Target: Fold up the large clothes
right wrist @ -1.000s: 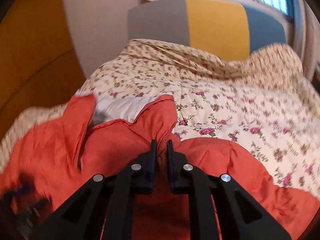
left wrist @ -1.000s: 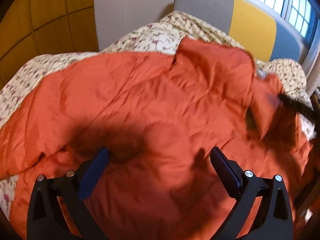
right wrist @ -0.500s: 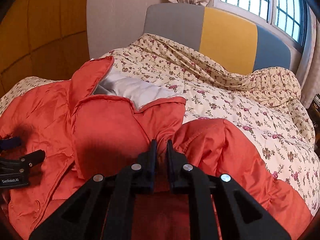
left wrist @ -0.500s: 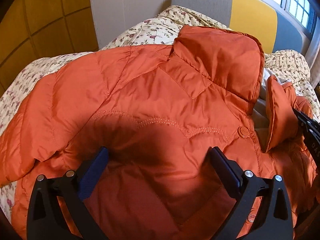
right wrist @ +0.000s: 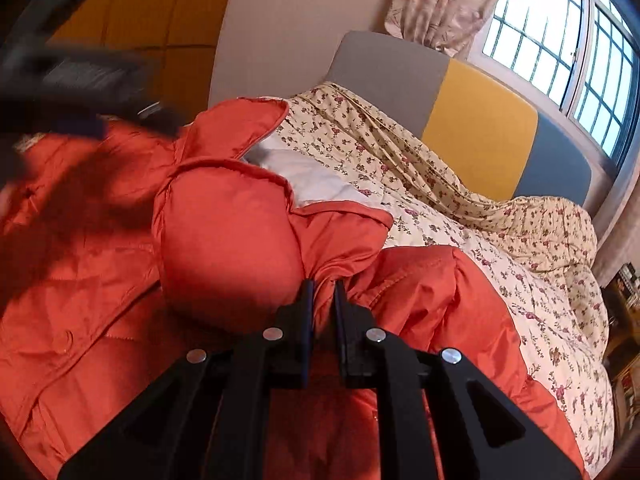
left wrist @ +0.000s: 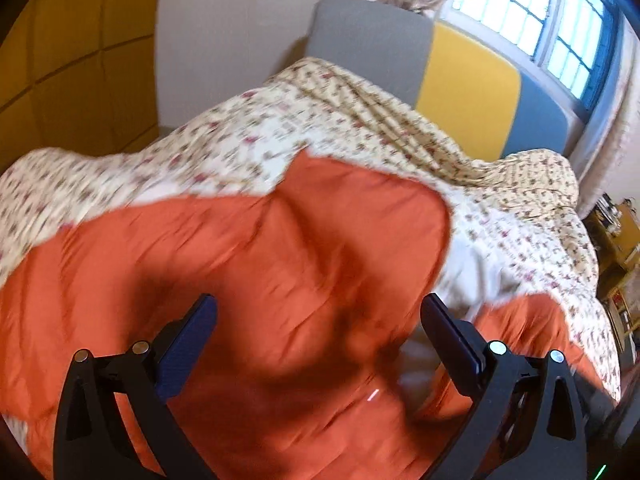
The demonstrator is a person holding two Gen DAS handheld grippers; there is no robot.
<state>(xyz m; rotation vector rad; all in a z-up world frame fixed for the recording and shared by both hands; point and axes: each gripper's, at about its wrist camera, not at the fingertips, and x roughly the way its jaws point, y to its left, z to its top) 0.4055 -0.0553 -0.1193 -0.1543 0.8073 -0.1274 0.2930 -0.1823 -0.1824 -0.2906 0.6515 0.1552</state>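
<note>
My right gripper (right wrist: 320, 296) pinches the jacket (right wrist: 224, 240) front flap at 12; left gripper (left wrist: 316, 316) spread, empty above it. Jacket's on the bed (right wrist: 460, 216). Drag flap flat toward 9, keep tension.

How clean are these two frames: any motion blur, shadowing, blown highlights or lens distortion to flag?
Left wrist view: heavy motion blur smears the orange jacket and floral bedspread; a dark shadow sits between the open left gripper fingers. Right wrist view: mostly sharp, but the other gripper at upper left is smeared; the window is blown out. Both show fisheye bending and dark corners.
</note>
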